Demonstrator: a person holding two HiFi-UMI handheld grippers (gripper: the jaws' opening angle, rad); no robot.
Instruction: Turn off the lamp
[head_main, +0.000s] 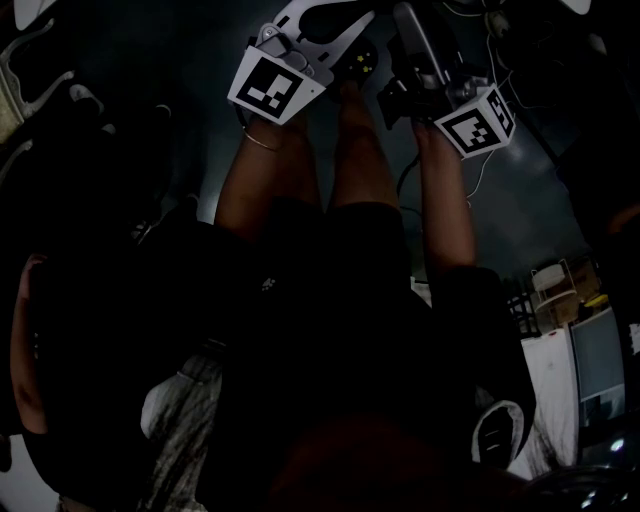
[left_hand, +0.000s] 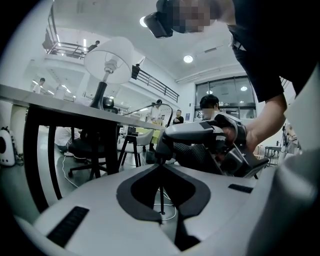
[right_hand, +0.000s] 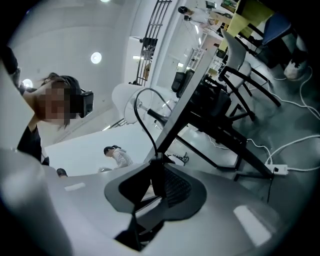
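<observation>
What matters for us here is the line from the lamp to the cord, since the cord is what we have in reach. In the left gripper view the lamp stands upright on the bench, up at ten o'clock from the left tongs and well apart from them, too far to touch from here. The cord runs straight from twelve to six through the gap of the left tongs. Those tongs stand narrowly apart, with floor showing on either side of the cord, so we judge they are not pinching it. At twelve o'clock, just beyond them, the right tongs are closed on a dark stretch of the same cord, which arcs away from them toward eleven in the right gripper view. We cannot tell whether that stretch is a switch. By our reckoning the right hand is the nearer one to work it, with the left only guiding the cord below
</observation>
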